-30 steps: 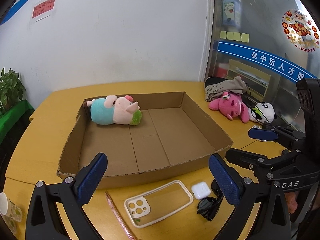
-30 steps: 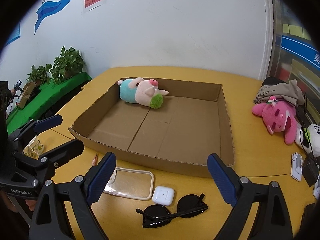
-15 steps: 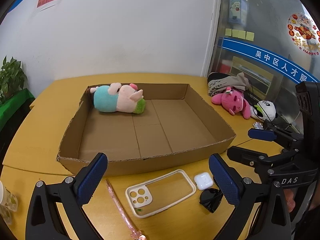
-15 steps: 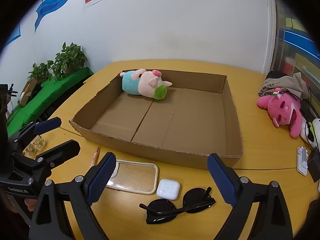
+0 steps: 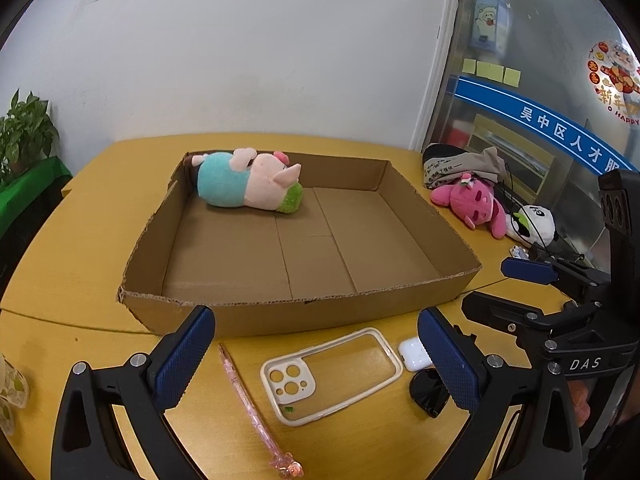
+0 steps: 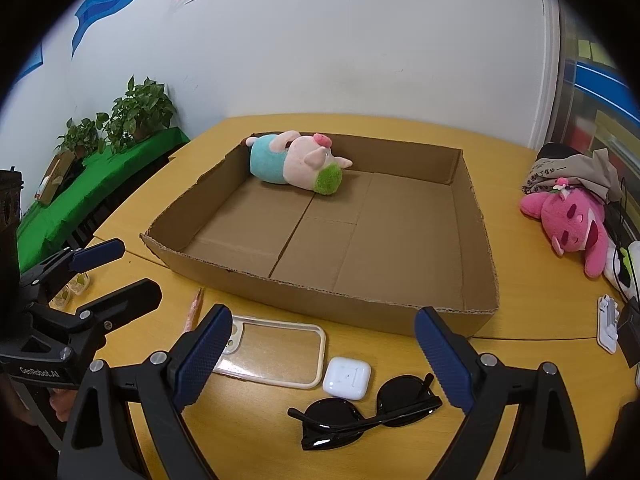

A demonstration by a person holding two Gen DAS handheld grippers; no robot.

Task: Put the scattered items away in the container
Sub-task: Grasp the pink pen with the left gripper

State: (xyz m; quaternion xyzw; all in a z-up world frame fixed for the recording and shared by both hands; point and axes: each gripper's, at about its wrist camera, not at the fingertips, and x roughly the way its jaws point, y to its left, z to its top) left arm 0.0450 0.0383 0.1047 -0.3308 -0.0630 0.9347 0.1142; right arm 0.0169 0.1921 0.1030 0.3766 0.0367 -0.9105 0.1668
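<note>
1. Left wrist view: left gripper (image 5: 314, 354) is spread wide, holding nothing, above the near table (image 5: 80, 216) edge. The case (image 5: 330, 376) lies directly ahead between its pads, long axis slanting up to the right. The pen (image 5: 252, 404) lies just left of it, running near to far. The earbud box (image 5: 414, 354) and sunglasses (image 5: 430, 398) are partly hidden by the right pad. The box (image 5: 304, 312) stands just beyond, with the pig plush (image 5: 248, 186) in its far left corner.
2. Right wrist view: right gripper (image 6: 322, 354) is also wide open and empty. The sunglasses (image 6: 366, 414) lie nearest, between its pads, long axis crosswise. The earbud box (image 6: 346, 377) sits just beyond them, and the case (image 6: 276, 350) lies to the left.
3. Judgement: the right gripper suits the sunglasses; the left suits the case.
4. Materials: corrugated cardboard box; flat, thin-rimmed clear case; smooth, rounded white earbud box; glossy black sunglasses; soft plush.
</note>
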